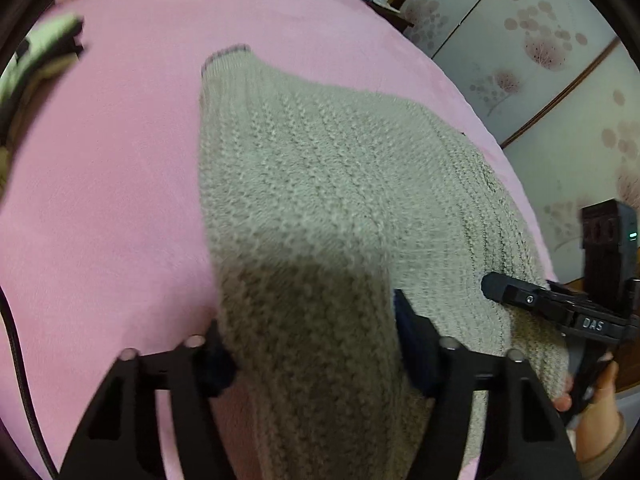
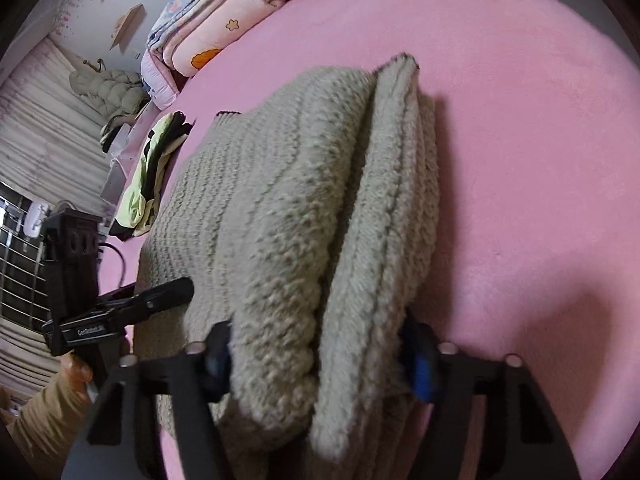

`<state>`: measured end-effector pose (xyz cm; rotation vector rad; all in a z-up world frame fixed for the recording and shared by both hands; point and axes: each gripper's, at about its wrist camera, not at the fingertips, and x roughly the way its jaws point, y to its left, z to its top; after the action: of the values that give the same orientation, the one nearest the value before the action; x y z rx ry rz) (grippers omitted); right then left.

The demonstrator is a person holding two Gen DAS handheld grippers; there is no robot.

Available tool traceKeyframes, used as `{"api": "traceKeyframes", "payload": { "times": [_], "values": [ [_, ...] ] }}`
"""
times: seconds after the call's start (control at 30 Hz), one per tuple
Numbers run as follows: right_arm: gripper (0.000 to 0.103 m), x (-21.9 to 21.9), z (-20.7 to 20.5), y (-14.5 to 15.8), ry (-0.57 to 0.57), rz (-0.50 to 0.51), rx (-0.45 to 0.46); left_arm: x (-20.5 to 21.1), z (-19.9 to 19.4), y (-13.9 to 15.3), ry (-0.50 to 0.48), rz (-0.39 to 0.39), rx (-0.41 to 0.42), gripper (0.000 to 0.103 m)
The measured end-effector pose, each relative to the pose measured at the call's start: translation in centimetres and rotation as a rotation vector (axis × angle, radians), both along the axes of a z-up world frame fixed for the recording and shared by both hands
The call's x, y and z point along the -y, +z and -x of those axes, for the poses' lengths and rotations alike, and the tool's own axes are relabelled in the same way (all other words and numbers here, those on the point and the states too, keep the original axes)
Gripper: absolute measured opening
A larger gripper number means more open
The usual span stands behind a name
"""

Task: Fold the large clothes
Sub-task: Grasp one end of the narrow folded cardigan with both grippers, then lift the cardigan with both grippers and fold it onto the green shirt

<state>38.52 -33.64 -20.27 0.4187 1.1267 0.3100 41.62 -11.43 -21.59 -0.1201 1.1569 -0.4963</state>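
Observation:
A beige knitted sweater (image 1: 320, 184) lies partly folded on the pink bed (image 1: 112, 168). My left gripper (image 1: 312, 344) is shut on a thick fold of its near edge. My right gripper (image 2: 316, 356) is shut on several stacked layers of the same sweater (image 2: 280, 200). Each gripper shows in the other's view: the right one at the sweater's right edge (image 1: 496, 286), the left one at its left edge (image 2: 180, 290). A dark-trimmed cuff or hem (image 1: 228, 54) points toward the far side of the bed.
A folded green and black garment (image 2: 152, 168) lies at the bed's left edge. Folded quilts (image 2: 208, 28) are stacked at the head of the bed (image 2: 520, 160). Floral sliding doors (image 1: 540, 60) stand beyond the bed's right side.

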Motion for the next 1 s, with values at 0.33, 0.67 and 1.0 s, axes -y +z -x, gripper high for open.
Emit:
{"api": "traceKeyframes", "payload": {
  "times": [0.33, 0.67, 1.0],
  "values": [
    [0.051, -4.3, 4.6, 7.0, -0.017, 0.125, 0.134, -0.1, 4.7, 8.2, -0.034, -0.121, 0.176, 0.052],
    [0.051, -12.7, 9.3, 13.6, 0.015, 0.093, 0.220, -10.8, 9.8, 16.1, -0.032, -0.136, 0.215, 0.052],
    [0.051, -24.3, 7.8, 19.4, 0.131, 0.074, 0.304, -23.8, 10.9, 21.3, 0.058, -0.157, 0.253, 0.052]
  ]
}}
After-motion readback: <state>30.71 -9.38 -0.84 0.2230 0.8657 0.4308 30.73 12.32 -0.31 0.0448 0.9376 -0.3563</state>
